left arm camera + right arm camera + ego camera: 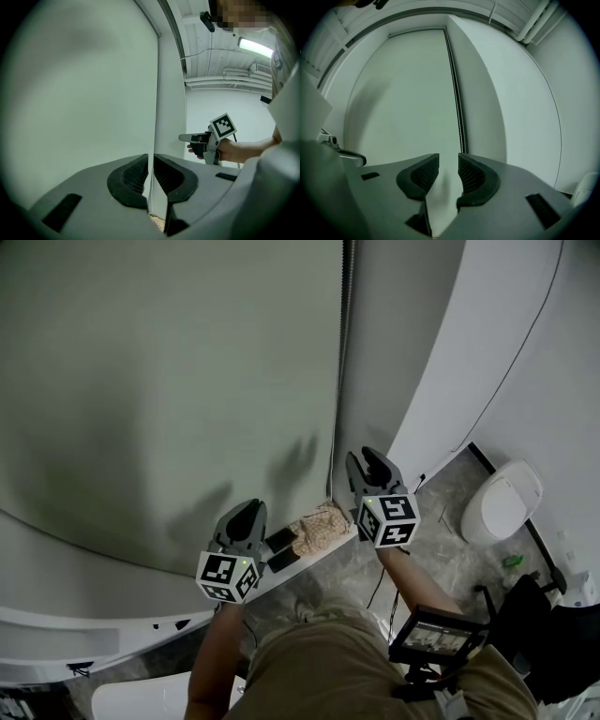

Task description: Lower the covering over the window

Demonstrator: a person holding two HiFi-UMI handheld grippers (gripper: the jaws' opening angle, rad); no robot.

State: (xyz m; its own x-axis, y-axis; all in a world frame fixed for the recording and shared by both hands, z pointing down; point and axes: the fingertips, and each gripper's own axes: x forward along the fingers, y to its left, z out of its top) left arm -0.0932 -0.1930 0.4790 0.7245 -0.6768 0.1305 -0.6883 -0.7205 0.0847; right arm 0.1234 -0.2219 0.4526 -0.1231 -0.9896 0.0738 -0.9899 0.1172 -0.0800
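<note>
A grey-green roller blind [169, 381] covers the window and hangs nearly down to the sill. Its bead chain [343, 352] runs down the blind's right edge. My right gripper [368, 457] points up just right of the chain's lower end. In the right gripper view its jaws [448, 157] stand open, with the chain [458, 103] running down to just above the right jaw and nothing between the pads. My left gripper [247, 510] is lower and to the left, in front of the blind. Its jaws [150, 161] show only a narrow slit, and I see nothing gripped in it.
A tan speckled block [319, 526] lies on the white sill [94, 615] between the grippers. To the right are a white rounded fixture [502, 501] on the stone floor and a dark chair [539, 615]. A small screen [436, 638] hangs at the person's waist.
</note>
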